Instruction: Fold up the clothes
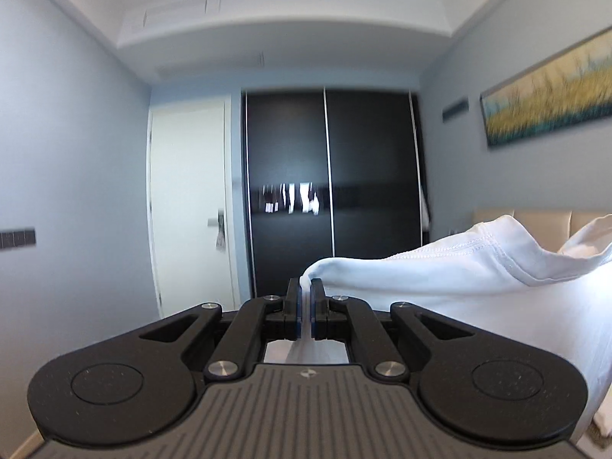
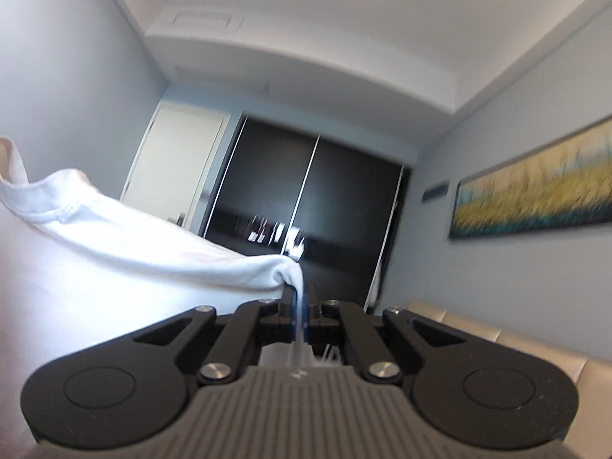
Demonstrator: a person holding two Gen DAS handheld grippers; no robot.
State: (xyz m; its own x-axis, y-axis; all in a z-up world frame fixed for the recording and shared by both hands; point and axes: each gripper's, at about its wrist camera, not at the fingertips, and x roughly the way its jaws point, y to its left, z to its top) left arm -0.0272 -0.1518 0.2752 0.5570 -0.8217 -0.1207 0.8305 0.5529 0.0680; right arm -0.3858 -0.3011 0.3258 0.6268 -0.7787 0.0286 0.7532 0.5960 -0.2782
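Holding: one white cotton-knit garment (image 1: 459, 279), lifted in the air and stretched between two tools.
Left tool: black two-finger left gripper (image 1: 305, 298), at 6 o'clock in the left wrist view; jaws drawn together and clamped on a bunched corner of the white garment, with a strip of cloth running down between the blue-edged pads.
Right tool: black two-finger right gripper (image 2: 301, 306), at 6 o'clock in the right wrist view; jaws likewise pinched on the opposite corner of the garment (image 2: 153, 244).
Garment position, left view: spreads from the fingertips toward 3 o'clock, stitched hem uppermost, sagging in the middle.
Garment position, right view: spreads from the fingertips toward 9 o'clock, with a gathered seam near the frame's left edge.
Middle distance: beige padded headboard (image 2: 478, 340), at 4 o'clock in the right view, below the garment's level.
Right wall: long framed painting of yellow grasses over teal (image 1: 550, 91), at 2 o'clock, blurred.
Far wall: dark sliding-door wardrobe with thin silver rails (image 1: 329, 191), at 12 o'clock; a bright reflection crosses its middle band.
Beside wardrobe: white door (image 1: 189, 206), at 10 o'clock.
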